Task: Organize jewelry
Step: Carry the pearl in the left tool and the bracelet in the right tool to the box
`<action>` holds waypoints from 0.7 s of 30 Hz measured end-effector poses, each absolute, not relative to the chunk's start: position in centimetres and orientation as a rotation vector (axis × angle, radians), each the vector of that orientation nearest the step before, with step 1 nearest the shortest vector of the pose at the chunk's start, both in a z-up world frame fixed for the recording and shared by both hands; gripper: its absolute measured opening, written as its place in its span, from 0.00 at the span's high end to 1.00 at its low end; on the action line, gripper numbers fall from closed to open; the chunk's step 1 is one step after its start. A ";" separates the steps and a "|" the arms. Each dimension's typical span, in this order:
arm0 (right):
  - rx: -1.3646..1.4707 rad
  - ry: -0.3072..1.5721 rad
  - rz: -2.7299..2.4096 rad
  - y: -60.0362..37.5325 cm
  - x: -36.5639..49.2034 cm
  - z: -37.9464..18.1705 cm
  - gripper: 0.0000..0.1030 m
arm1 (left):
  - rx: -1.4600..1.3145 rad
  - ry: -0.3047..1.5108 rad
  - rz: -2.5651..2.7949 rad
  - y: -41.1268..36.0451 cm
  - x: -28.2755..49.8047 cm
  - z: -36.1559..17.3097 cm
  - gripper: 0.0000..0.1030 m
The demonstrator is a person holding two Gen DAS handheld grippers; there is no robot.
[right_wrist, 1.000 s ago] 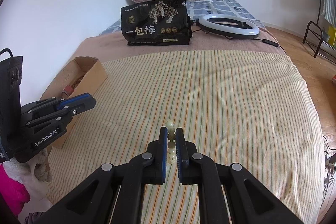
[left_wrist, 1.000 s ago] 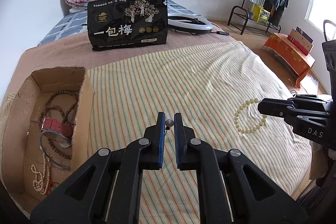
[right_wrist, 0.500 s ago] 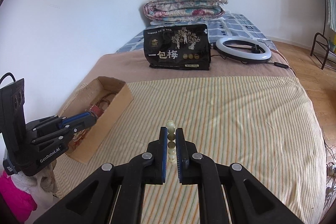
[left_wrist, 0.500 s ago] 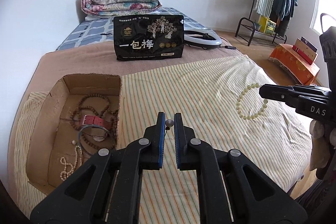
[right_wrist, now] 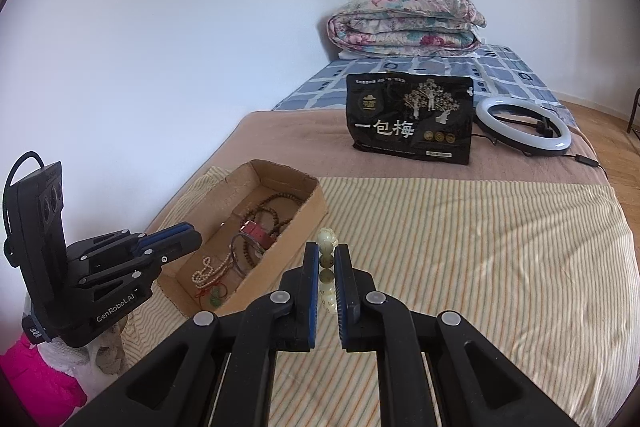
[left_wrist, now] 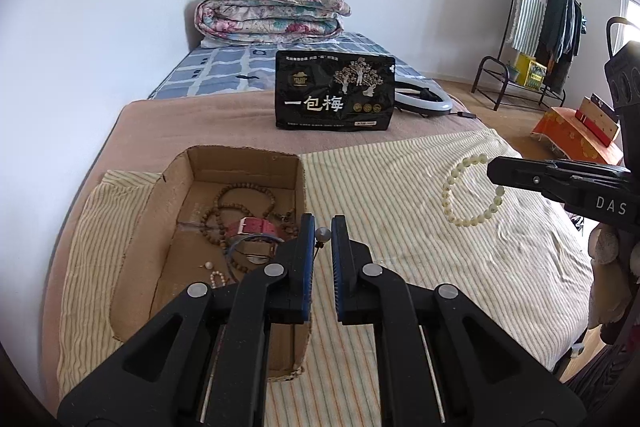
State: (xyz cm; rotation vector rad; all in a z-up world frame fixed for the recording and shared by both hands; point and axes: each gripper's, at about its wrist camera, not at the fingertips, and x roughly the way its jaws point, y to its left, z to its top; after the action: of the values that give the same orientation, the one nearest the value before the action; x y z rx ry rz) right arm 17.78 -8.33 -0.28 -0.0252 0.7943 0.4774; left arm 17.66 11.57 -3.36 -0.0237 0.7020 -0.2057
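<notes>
Both grippers have risen and swung toward the cardboard box [left_wrist: 240, 227], now lower centre-left. The left gripper [left_wrist: 322, 233] clenches a grey bead [left_wrist: 322, 234]; the right gripper [right_wrist: 326, 263] grasps the pale bead bracelet [right_wrist: 326, 255], airborne at frame centre. Judgement: deposit into the box is imminent.

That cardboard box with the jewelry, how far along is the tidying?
Several pieces already lie in the cardboard box: brown bead strands, a red strap and a pearl string. In hand: the right gripper is shut on a pale bead bracelet, and the left gripper pinches a small grey bead on a thread. Both still need dropping into the box. The striped cloth shows nothing else loose.
</notes>
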 end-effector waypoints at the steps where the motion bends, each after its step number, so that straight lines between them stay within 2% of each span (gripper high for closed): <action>1: -0.027 0.795 0.487 -7.8 17.8 -0.3 0.95 | -0.027 0.700 -0.198 12.1 17.6 -3.3 0.94; 21: -0.069 0.837 0.658 1.0 18.4 -2.8 0.95 | -0.074 0.724 -0.073 20.9 18.8 -4.4 0.94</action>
State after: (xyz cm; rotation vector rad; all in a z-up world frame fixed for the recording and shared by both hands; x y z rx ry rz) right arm 18.42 1.03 -2.77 -0.0688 0.8370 0.6585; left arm 18.82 20.95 -4.40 -0.0735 0.7236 -0.0732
